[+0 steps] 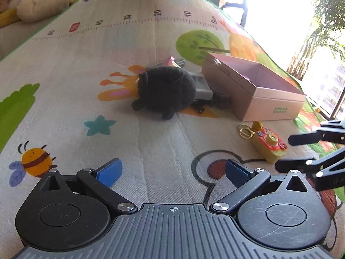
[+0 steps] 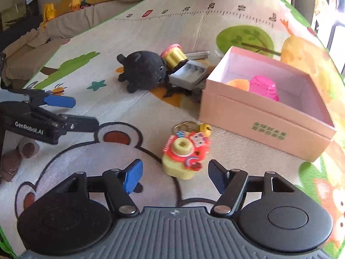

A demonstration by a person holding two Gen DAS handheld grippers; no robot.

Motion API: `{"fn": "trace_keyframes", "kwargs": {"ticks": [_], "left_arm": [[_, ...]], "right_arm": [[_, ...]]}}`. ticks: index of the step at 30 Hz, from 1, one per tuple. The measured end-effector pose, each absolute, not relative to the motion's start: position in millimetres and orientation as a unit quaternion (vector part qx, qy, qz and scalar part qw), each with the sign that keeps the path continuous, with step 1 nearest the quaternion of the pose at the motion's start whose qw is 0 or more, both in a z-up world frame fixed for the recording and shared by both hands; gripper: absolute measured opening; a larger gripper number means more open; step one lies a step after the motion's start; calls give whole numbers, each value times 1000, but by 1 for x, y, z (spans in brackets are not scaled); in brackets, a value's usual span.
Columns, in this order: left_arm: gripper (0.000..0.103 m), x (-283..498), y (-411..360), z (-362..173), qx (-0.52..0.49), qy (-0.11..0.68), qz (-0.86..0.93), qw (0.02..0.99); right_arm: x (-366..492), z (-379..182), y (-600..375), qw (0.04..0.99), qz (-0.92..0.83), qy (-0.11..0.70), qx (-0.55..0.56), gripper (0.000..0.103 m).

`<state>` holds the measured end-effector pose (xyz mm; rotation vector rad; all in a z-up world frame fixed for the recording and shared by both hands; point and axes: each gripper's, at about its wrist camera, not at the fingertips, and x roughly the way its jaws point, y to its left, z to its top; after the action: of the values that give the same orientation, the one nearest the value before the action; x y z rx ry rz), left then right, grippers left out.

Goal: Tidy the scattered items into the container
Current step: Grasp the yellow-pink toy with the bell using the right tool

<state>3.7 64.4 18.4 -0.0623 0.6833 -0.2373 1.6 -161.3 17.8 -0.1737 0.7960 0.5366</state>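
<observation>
In the right wrist view the small yellow and red plastic toy camera with a gold key ring (image 2: 185, 152) lies on the printed play mat (image 2: 133, 99) in the lower middle of the frame, directly ahead of the right tool (image 2: 174, 178), whose two fingers are spread wide and hold nothing. The toy sits just beyond the gap between the fingertips, a little left of the centre line, and its long axis seems to run roughly away from the tool, with the ring at the far end. The open pink cardboard box (image 2: 265, 116) stands beyond it, to the right of the frame, near but not touching; an orange thing and a pink thing already lie inside. In the left wrist view the left tool (image 1: 173, 171) is also spread and empty, and the toy is to its lower right, so the right hand appears nearer. The black plush toy (image 1: 165, 91) lies mid-frame beside the box, with small items behind it. The mat is soft and slightly wrinkled; bright windows stand at the upper right.
</observation>
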Motion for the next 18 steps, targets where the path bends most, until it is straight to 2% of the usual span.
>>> {"fn": "trace_keyframes", "kwargs": {"ticks": [3,5,6,7,11,16,17,18], "left_arm": [[103,8,70,35,-14,309,-97,946],[103,10,74,41,-13,300,-94,949],[103,10,75,42,-14,298,-92,950],[103,11,77,43,-18,296,-88,951],[103,14,77,36,-27,305,-87,948],[103,17,66,31,-2,317,-100,943],[103,18,64,32,1,316,-101,943],[103,20,62,33,5,314,-102,944]], "right_arm": [[-27,32,-146,848,399,339,-82,69],[-46,39,-138,861,400,279,-142,79],[-46,38,-137,871,380,268,-156,88],[-39,35,-137,883,347,272,-160,89],[-5,22,-141,895,291,319,-112,89],[11,9,-126,900,287,300,-129,87],[14,6,-124,898,290,303,-131,85],[18,3,-121,894,294,312,-133,73]]}}
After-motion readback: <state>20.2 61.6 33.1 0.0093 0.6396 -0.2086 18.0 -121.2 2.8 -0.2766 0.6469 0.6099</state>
